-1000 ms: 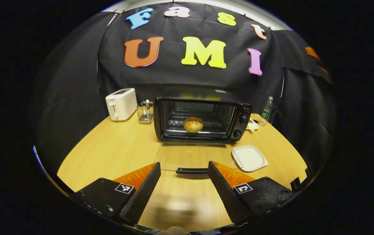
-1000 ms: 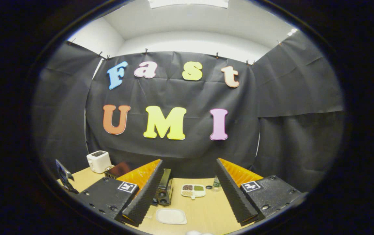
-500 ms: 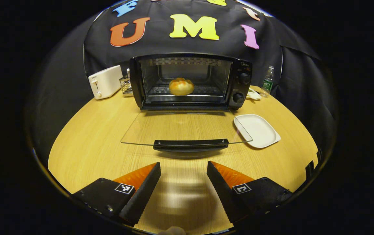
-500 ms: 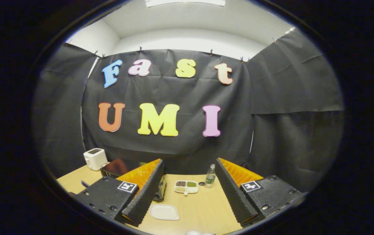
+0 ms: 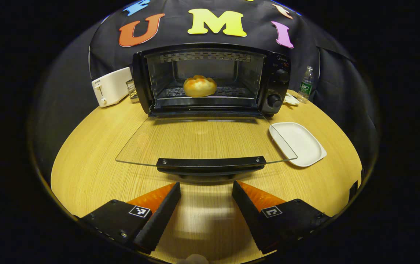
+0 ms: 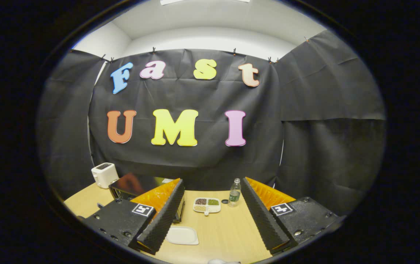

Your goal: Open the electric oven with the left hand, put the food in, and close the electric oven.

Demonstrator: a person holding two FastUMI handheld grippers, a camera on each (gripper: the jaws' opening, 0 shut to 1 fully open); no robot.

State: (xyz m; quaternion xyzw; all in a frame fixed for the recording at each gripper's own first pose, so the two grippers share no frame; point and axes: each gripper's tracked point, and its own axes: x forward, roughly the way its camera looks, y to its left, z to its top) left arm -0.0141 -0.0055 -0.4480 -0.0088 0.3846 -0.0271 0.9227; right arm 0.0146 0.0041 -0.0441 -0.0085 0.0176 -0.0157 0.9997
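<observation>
The black electric oven stands at the back of the wooden table with its glass door folded flat toward me. A golden bun rests on the rack inside. The door's black handle lies just beyond my left gripper, which is open and holds nothing. In the right gripper view the oven sits at the left, partly hidden by a finger. My right gripper is open, raised above the table and empty.
A white toaster and a small wire rack stand left of the oven. A white plate lies right of the door, a water bottle behind it. A divided dish with seeds sits near the bottle.
The left gripper has moved lower and closer to the oven, so the handle now lies just ahead of its fingertips. The right gripper drifted slightly; both stayed open.
</observation>
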